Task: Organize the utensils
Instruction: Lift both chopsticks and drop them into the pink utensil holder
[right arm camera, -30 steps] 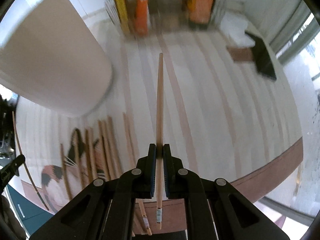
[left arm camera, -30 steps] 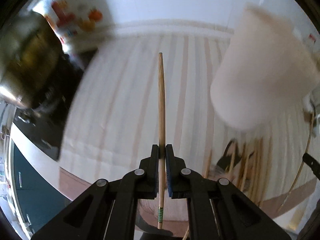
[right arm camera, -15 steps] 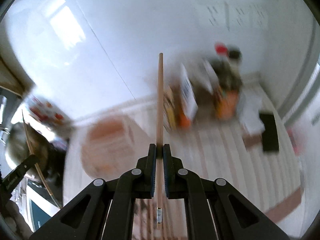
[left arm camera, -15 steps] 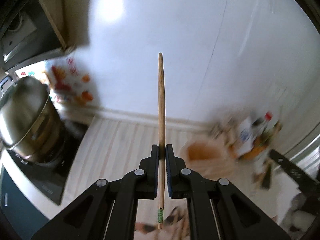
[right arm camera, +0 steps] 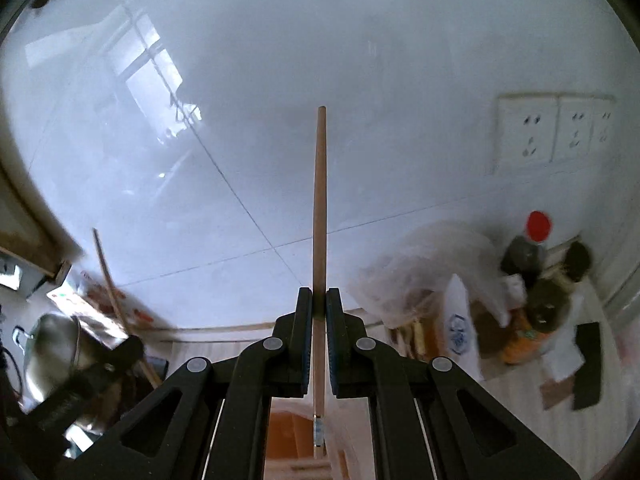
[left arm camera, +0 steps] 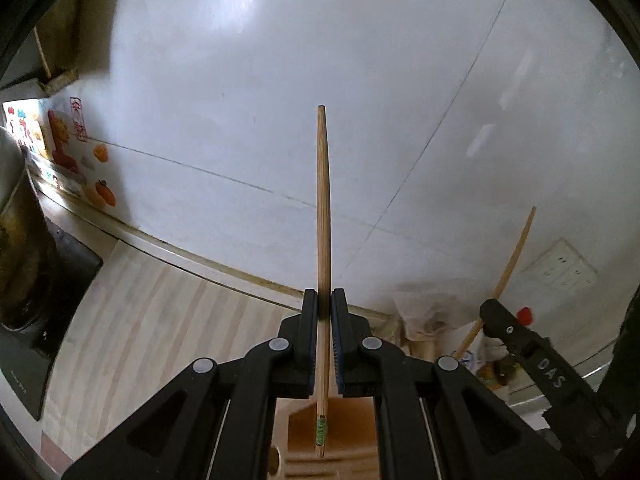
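Observation:
My left gripper (left arm camera: pixel 324 300) is shut on a wooden chopstick (left arm camera: pixel 322 208) that stands upright against the white tiled wall; its green-banded end hangs over the open mouth of a wooden holder (left arm camera: pixel 340 432). My right gripper (right arm camera: pixel 319 298) is shut on a second chopstick (right arm camera: pixel 319 208), also upright, with its lower end over the holder's orange interior (right arm camera: pixel 288 428). The right gripper and its chopstick (left arm camera: pixel 514 248) show at the right of the left wrist view. The left gripper and its chopstick (right arm camera: pixel 110 280) show at the left of the right wrist view.
A steel pot (right arm camera: pixel 52 344) sits on a black hob (left arm camera: pixel 44 320) at the left. Bottles, one with a red cap (right arm camera: pixel 538 226), and bags (right arm camera: pixel 432 272) crowd the right corner under wall sockets (right arm camera: pixel 528 134). A striped wooden counter (left arm camera: pixel 152 320) runs below.
Both grippers have tilted up from the counter, where several chopsticks lay, to face the wall. Each still holds its chopstick. The holder now sits directly below both.

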The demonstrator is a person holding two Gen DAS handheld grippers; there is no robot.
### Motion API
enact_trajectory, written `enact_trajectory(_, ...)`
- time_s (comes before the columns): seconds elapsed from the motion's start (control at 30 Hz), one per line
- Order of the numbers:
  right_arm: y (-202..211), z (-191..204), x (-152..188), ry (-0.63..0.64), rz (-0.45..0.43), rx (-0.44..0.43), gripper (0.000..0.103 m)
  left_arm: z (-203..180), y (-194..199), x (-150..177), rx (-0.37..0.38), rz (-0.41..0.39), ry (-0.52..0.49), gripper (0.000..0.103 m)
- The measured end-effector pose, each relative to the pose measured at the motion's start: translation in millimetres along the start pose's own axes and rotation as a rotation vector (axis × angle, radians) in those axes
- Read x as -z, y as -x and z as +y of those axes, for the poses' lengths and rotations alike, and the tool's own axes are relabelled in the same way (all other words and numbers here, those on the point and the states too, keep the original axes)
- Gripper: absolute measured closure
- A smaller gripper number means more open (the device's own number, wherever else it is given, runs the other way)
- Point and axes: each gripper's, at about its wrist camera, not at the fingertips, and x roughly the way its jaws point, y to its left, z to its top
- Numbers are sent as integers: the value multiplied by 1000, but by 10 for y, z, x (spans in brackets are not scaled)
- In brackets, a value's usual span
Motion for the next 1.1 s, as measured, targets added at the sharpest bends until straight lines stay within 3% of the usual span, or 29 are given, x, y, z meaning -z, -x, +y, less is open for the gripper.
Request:
enact_trajectory(0.17,-279,-17,102,-10,-1,-23,96,13,-199,62,-16,-1,-20,99)
enact_trajectory(0.4,-273,1,317,42,-7,-24,96,-12,-173,202,-20,20,-66,99)
enact_trajectory(0.67,-92,13,507,124,26,-81,96,-51,32,385,-18,69,-161,97)
enact_trajectory(0.83,-9,-3,585,147,81,-111,95,-65,365,396,-12,43,-178,91)
enact_trajectory(0.87,19,-9,594,147,86,-118,95,-80,445,402,-24,34,-182,82)
enact_trajectory(0.9,54,-21,598,147,91,-119,93,-76,514,402,-32,26,-182,59)
enact_trajectory(0.93,105,-40,602,141,93,-119,89,-63,594,404,-40,12,-179,43)
enact_trajectory(0.97,172,-65,604,132,89,-128,82,-36,685,408,-55,-9,-171,21)
enact_trajectory(1.03,296,-96,572,117,74,-128,67,25,847,421,-78,-51,-168,17)
enact_trajectory(1.1,409,-127,567,105,60,-128,60,74,936,435,-109,-48,-181,14)
